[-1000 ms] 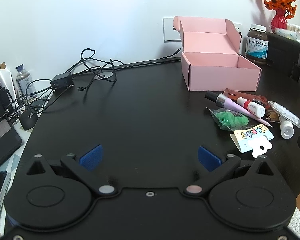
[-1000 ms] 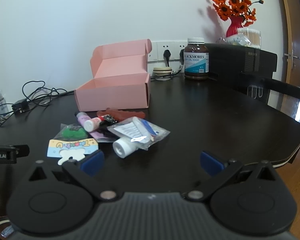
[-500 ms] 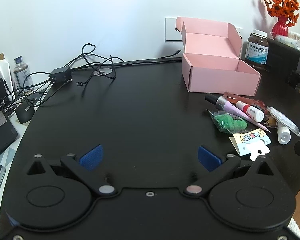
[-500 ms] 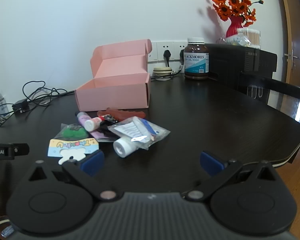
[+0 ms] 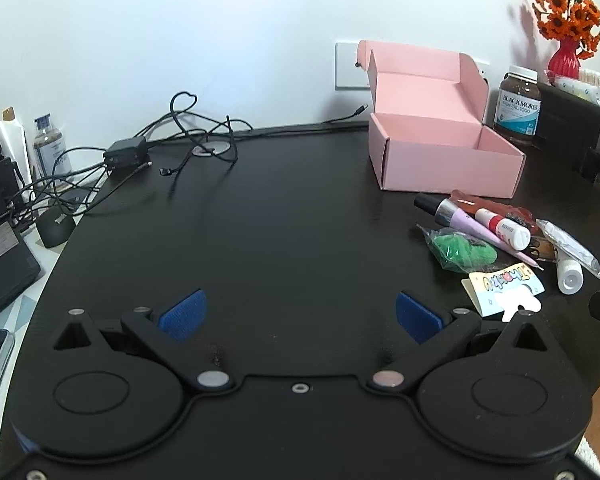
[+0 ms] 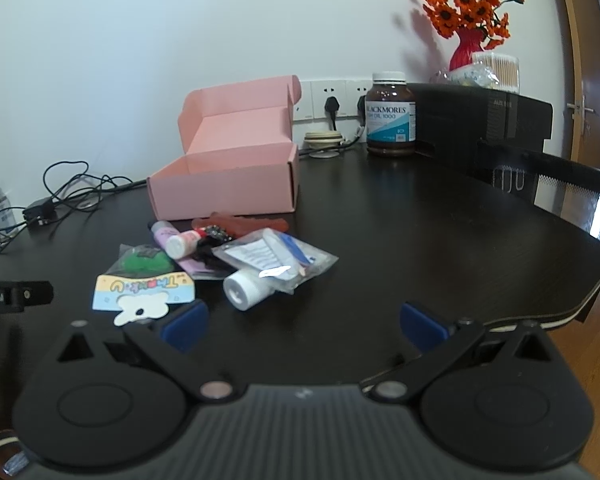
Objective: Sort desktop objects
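black table (image 6: 420,240); on it: open pink box (image 6: 228,184); supplement jar (image 6: 391,114); cables (image 5: 188,136); pile of small items (image 6: 220,256)

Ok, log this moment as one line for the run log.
left gripper open, empty | right gripper open, empty | open pink cardboard box empty | small-item pile unsorted on black table

— Where is my left wrist camera looking from?
— It's sitting low at the table's (image 5: 284,216) near edge, facing the back wall.
— And my right?
— It's sitting nearer the right edge; both are sharing the pink box (image 5: 440,160) (image 6: 236,176).
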Available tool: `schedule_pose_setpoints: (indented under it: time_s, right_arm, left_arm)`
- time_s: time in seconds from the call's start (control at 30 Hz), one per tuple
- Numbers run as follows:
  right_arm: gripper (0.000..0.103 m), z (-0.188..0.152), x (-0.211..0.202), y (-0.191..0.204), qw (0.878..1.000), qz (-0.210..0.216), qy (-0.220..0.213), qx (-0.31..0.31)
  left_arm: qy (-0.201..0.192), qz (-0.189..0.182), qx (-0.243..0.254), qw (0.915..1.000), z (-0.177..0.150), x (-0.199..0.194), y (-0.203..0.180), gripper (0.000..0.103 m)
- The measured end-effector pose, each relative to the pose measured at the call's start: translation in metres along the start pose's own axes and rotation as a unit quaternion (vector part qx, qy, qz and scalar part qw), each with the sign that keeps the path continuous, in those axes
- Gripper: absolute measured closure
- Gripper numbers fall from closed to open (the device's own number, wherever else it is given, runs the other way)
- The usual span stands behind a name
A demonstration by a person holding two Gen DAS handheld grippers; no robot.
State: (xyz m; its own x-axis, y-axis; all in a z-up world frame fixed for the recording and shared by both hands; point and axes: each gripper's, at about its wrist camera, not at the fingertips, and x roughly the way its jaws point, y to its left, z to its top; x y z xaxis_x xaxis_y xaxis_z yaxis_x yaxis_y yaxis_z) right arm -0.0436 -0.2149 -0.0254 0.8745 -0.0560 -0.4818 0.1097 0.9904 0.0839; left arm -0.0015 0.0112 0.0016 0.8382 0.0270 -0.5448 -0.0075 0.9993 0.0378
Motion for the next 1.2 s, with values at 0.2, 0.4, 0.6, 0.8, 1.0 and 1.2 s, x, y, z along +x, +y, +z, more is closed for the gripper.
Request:
schedule_pose_setpoints:
  time_s: [0.2,0.4,0.6,0.8,1.0,1.2]
  right_arm:
    - [0.001,0.0011,-0.0012,-0.0034,1.0,0.002,0.0,-0.001]
    - [0.001,0.0011,-0.0003,-0.0035,1.0,0.002,0.001,-0.001]
    - [0.001,0.0004,0.0001,-0.0022,1.0,0.002,0.002,-0.002]
    - [0.001,0.0009,0.001,-0.0032,1.0,0.002,0.002,-0.002]
    - [0.001,-0.0017,-0.0008,-0.0001,1.0,0.0,0.001,-0.002]
    - [0.001,-0.0011,-0.0009,0.0004,1.0,0.0,0.0,-0.003]
  left_arm:
    - [-0.013,0.011,0.009,0.9998,0.0001,-0.0039,-0.0038,0.0]
    - [-0.017,0.002,-0.002,0.9999,-0.0003,-0.0054,0.0006,0.0]
    - [-0.012,0.005,-0.002,0.9999,-0.0001,-0.0042,0.0006,0.0]
    - [-0.011,0.005,-0.003,0.9999,-0.0001,-0.0035,0.0022,0.0]
    - [-0.01,0.004,-0.002,0.9999,0.0003,-0.0029,0.0042,0.0]
    - [-0.011,0.005,-0.004,0.9999,0.0001,-0.0027,0.0043,0.0]
